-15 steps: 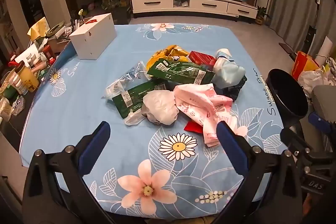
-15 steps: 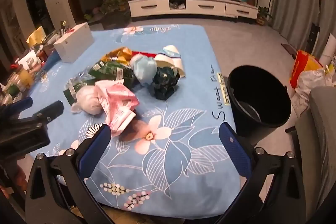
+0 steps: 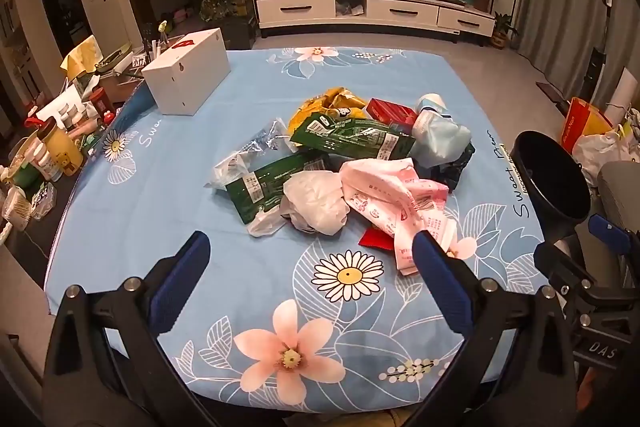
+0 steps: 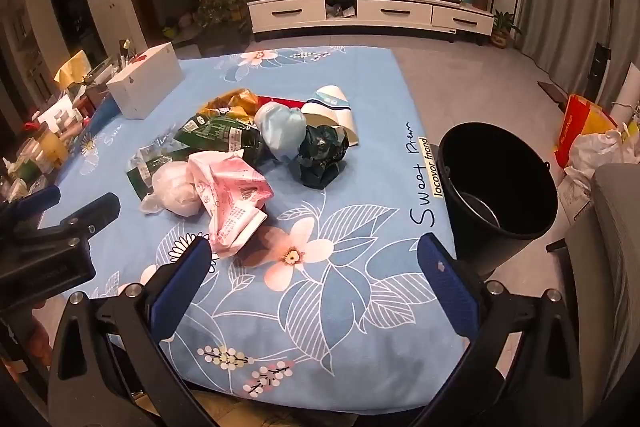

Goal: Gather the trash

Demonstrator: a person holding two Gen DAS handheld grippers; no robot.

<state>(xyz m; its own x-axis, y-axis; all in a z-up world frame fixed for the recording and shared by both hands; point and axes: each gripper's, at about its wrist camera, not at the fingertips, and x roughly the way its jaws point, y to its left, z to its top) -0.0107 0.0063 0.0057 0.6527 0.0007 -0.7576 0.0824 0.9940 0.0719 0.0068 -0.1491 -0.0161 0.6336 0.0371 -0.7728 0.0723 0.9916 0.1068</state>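
Observation:
A heap of trash lies mid-table on the blue flowered cloth [image 3: 200, 227]: a pink printed wrapper [image 3: 392, 195] [image 4: 230, 187], a crumpled white bag [image 3: 316, 203] [image 4: 176, 191], green packets [image 3: 352, 137] [image 4: 216, 137], a yellow foil bag [image 3: 332, 101], a red box [image 3: 390, 111], a pale blue bag [image 3: 438, 137] [image 4: 282, 131], a dark green crumpled wrapper [image 4: 322, 155] and a paper cup [image 4: 332, 109]. A black bucket [image 4: 496, 187] [image 3: 552, 179] stands off the table's right edge. My left gripper [image 3: 310, 251] hovers open near the front of the heap. My right gripper [image 4: 314, 255] is open over the cloth, empty.
A white box [image 3: 188, 79] [image 4: 146, 83] sits at the table's far left corner. Jars and bottles [image 3: 44, 155] crowd a side surface to the left. Bags [image 4: 592, 135] lie on the floor right of the bucket. A TV cabinet [image 3: 372, 9] stands behind.

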